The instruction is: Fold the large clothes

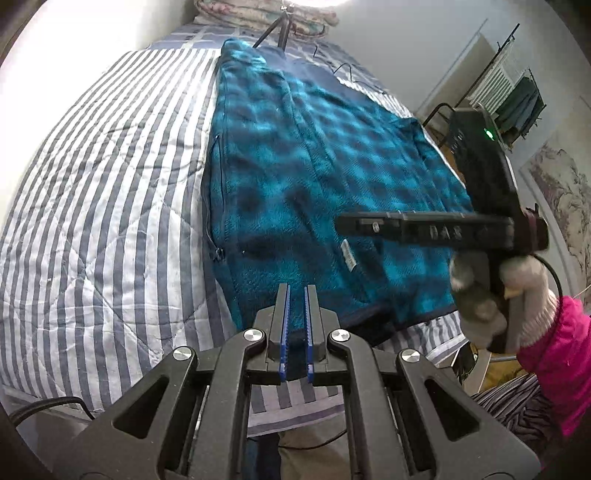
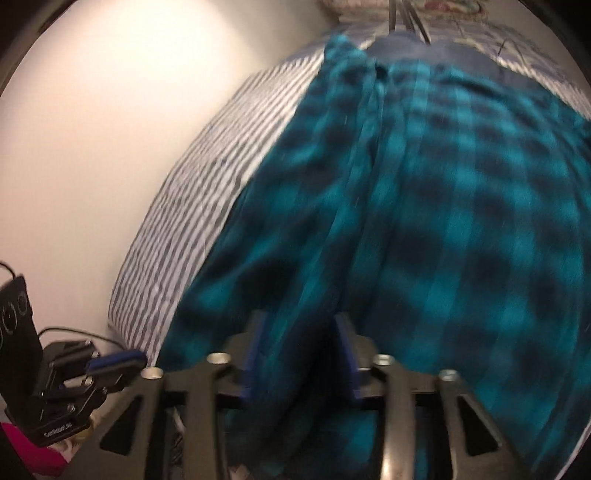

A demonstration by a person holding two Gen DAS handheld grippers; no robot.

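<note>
A teal and black checked fleece jacket point(image 1: 314, 177) lies flat on a striped bed point(image 1: 103, 192), its hem toward me. My left gripper point(image 1: 297, 291) hovers over the near hem, its blue pads a narrow gap apart with nothing between them. My right gripper point(image 1: 340, 223) shows in the left wrist view, held side-on above the jacket's right part by a gloved hand point(image 1: 517, 295). In the blurred right wrist view the right gripper point(image 2: 301, 325) is open low over the jacket point(image 2: 443, 206), cloth between its fingers. The left gripper point(image 2: 125, 360) shows at the lower left.
A tripod point(image 1: 275, 29) and folded bedding point(image 1: 266, 14) stand at the bed's far end. A cable point(image 1: 354, 77) runs by the jacket's far right. A clothes rack point(image 1: 517, 96) and a wall map point(image 1: 565, 199) are on the right. A white wall point(image 2: 110, 129) borders the bed's left.
</note>
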